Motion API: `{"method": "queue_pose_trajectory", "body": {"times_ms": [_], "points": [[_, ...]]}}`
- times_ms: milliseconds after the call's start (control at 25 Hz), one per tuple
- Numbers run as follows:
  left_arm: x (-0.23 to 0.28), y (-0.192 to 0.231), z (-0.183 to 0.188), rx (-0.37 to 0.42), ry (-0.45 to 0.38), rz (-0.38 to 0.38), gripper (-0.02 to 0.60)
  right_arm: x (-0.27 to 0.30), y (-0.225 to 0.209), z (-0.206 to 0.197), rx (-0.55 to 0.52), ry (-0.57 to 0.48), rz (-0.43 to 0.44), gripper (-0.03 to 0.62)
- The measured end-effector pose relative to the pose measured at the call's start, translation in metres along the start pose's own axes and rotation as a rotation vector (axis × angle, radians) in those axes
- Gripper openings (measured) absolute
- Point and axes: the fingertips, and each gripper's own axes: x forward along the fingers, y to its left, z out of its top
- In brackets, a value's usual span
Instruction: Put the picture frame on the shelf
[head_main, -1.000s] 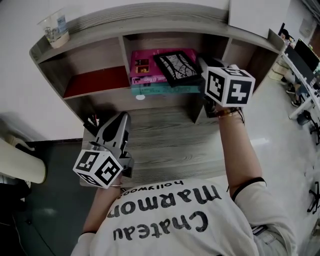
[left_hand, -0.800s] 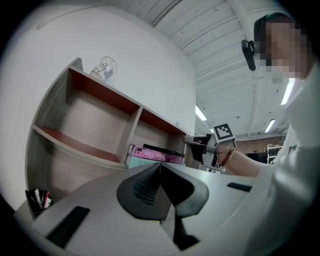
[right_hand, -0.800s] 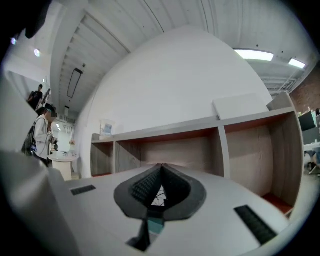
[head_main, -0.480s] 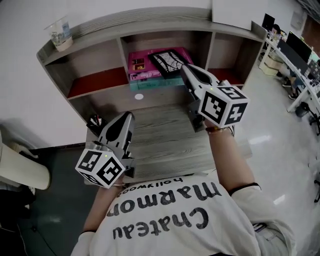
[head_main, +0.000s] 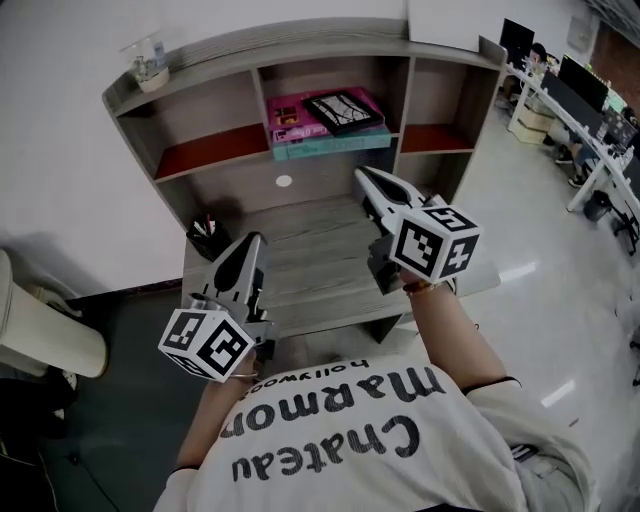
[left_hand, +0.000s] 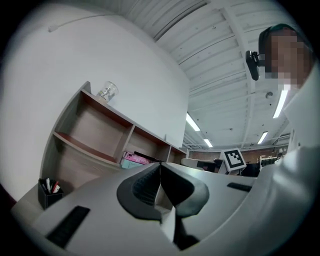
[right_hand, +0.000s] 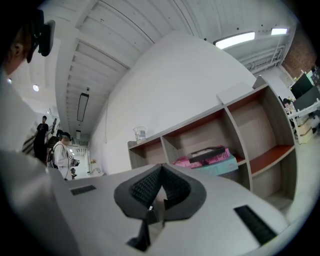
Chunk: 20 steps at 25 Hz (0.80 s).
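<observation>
The black picture frame (head_main: 343, 109) lies flat on a pink box (head_main: 290, 112) and a teal box (head_main: 330, 145) in the middle bay of the grey shelf unit (head_main: 262, 58); the frame (right_hand: 208, 155) also shows in the right gripper view. My right gripper (head_main: 362, 176) hovers over the desk (head_main: 320, 262), below and apart from the frame, jaws shut and empty. My left gripper (head_main: 251, 243) is held lower at the left, over the desk's front part, also shut with nothing in it.
A clear cup (head_main: 150, 65) stands on the shelf's top left corner. A black pen holder (head_main: 205, 236) sits at the desk's left back. Red-floored bays (head_main: 205, 152) flank the middle one. A chair (head_main: 45, 345) is at far left; office desks (head_main: 575, 100) stand far right.
My right gripper has let go of the frame and drawn back from the shelf toward me, shutting as it came. The frame now rests on the boxes. The left gripper stayed put.
</observation>
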Motion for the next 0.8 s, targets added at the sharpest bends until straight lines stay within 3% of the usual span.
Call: {"method": "queue_pose_trajectory", "body": {"times_ms": [480,640,800], "points": [[-0.103,-0.033,-0.040,-0.074,0.073,0.063,0.017,-0.088,0.072,-0.054,0.033,0.067,-0.044,0.008],[-0.124,-0.046,-0.048,-0.088,0.073,0.050,0.017,-0.118,0.085,-0.067,0.052,0.062,-0.048,0.008],[-0.135,-0.062,-0.052,-0.084,0.092,0.024,0.018,-0.148,0.081,-0.075,0.084,0.040,-0.122,0.008]]}}
